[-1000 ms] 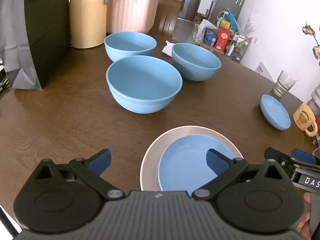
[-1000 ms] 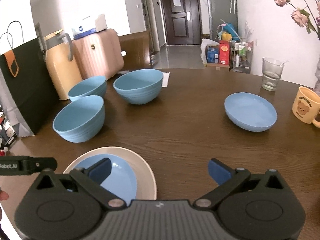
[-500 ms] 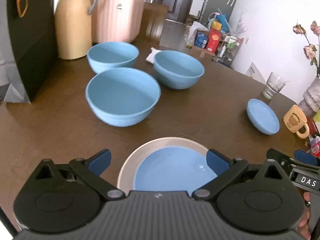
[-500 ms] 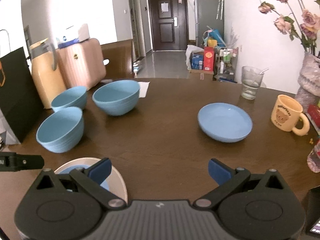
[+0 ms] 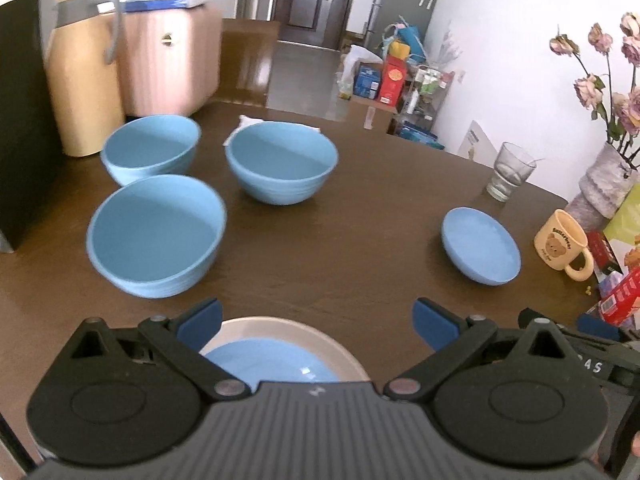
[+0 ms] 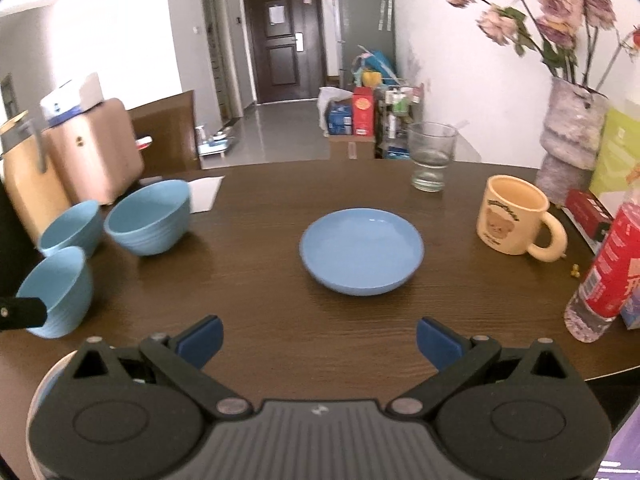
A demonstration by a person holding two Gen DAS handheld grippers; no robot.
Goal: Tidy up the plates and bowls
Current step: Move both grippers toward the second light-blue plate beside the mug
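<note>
Three blue bowls stand on the brown table: the nearest bowl [image 5: 156,236], a back-left bowl [image 5: 150,148] and a middle bowl [image 5: 281,160] [image 6: 150,216]. Under my left gripper [image 5: 316,320], which is open and empty, a blue plate [image 5: 272,364] rests on a cream plate [image 5: 320,332], both partly hidden by the gripper body. A shallow blue dish [image 6: 361,249] [image 5: 480,250] lies alone, directly ahead of my right gripper [image 6: 319,340], which is open, empty and well short of it.
A tan jug [image 5: 82,76], a pink case [image 5: 168,60] and a black bag [image 5: 20,120] crowd the left. A glass [image 6: 431,156], bear mug [image 6: 514,216], vase [image 6: 570,132], red-labelled bottle [image 6: 608,272] and red box [image 6: 588,216] line the right. A napkin [image 6: 204,194] lies behind the bowls.
Both grippers have swung right and pulled back. The stacked plates slid under the left gripper, and the lone blue dish now sits centred ahead of the right gripper. Nothing was grasped.
</note>
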